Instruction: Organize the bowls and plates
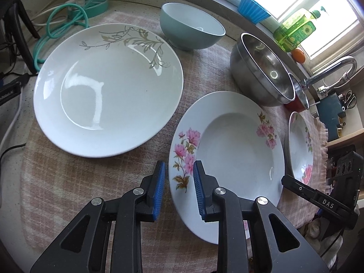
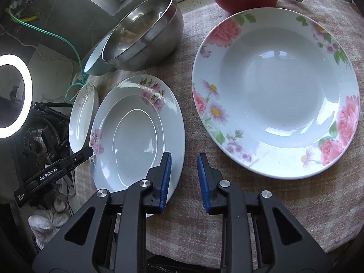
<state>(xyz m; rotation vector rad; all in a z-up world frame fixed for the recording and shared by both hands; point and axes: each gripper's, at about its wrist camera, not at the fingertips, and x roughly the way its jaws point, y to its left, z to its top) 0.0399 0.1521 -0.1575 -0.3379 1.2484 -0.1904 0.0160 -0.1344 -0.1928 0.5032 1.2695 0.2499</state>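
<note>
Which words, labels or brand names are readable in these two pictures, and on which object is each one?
"DAS": white letters on the right tool's black finger, seen from the left camera.
"GenRobot.AI": white letters on the left tool's black finger, seen from the right camera.
A partial "...Robot.AI" on a black device at the left edge.
Yellow bottle label: too blurred to read.
Small print under "GenRobot.AI": too small.

Daylight from the bright, overexposed window (image 1: 318, 11) lights the scene evenly, and a glowing white ring lamp (image 2: 13, 95) adds more. Glare streaks the glossy white leaf-patterned plate (image 1: 107, 91) and the polished steel bowl (image 2: 145, 31). Fisheye curvature bends the dark-vignetted edges; focus is sharp.
</note>
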